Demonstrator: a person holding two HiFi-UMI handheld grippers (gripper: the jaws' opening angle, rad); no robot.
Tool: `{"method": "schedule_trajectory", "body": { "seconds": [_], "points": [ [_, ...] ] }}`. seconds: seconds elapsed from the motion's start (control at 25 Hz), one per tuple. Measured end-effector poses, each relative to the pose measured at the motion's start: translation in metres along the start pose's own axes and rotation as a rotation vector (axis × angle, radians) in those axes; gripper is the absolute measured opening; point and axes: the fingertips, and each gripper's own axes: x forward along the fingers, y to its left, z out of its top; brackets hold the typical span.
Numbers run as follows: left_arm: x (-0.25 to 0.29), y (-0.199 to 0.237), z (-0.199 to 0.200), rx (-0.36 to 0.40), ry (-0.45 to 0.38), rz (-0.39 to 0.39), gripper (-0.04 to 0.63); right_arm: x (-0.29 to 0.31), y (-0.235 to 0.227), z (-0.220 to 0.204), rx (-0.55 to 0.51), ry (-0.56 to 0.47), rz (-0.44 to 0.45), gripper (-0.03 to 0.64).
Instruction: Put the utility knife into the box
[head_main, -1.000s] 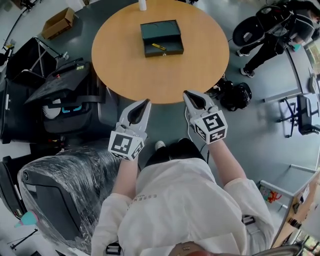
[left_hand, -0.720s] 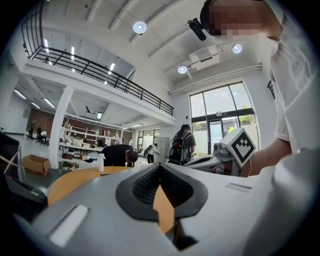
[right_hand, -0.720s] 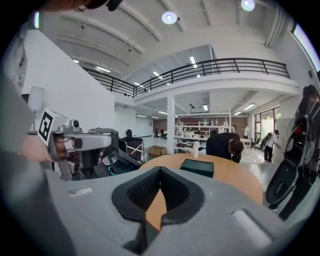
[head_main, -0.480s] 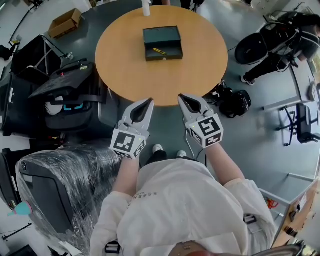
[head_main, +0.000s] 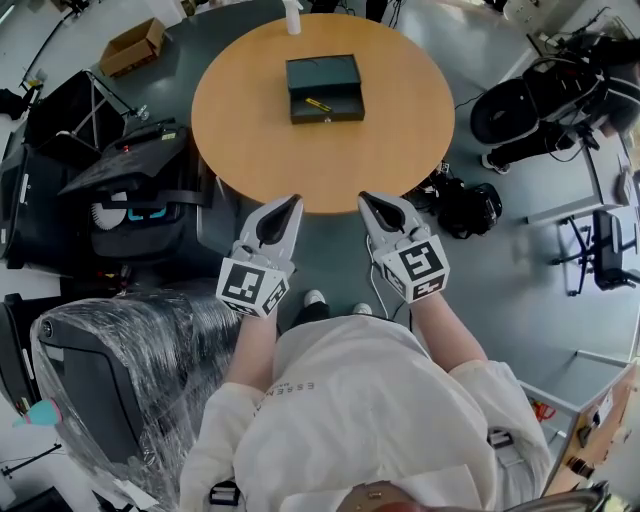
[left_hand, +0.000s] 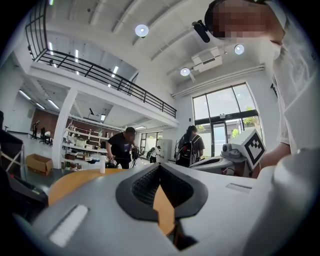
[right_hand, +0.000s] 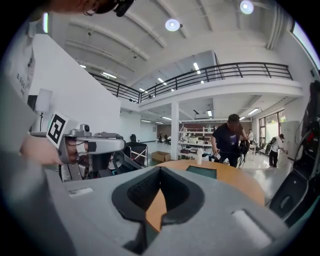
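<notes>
Reaching forward from the person's white-shirted body, the left forearm (head_main: 254, 350) and the right forearm (head_main: 447, 325) extend side by side, bent at the elbows. The left gripper (head_main: 290, 203) and the right gripper (head_main: 367, 199) point ahead, tips angled slightly toward each other, hovering just short of the near rim of the round wooden table (head_main: 390, 150). In each gripper view the jaws meet at their tips, closed on nothing, with only tabletop showing through the hollow of the pads. Farther across the table sits the open dark box (head_main: 324, 72), well apart from both grippers. The yellow utility knife (head_main: 318, 104) lies inside its near half. A white bottle (head_main: 292, 18) stands at the far rim.
</notes>
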Motion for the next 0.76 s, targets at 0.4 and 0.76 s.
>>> {"method": "schedule_trajectory", "body": {
  "seconds": [0.4,0.76],
  "points": [
    [-0.0027,-0.0055,0.0005,0.0,0.0,0.001,0.015,-0.0039,-0.0027,0.0045,0.008,-0.021,-0.01,-0.008],
    [-0.0072,-0.0067,-0.0013,-0.006,-0.003,0.011,0.015,-0.0045,0.0019,0.0053,0.002,-0.025,0.004,-0.008]
  ]
}}
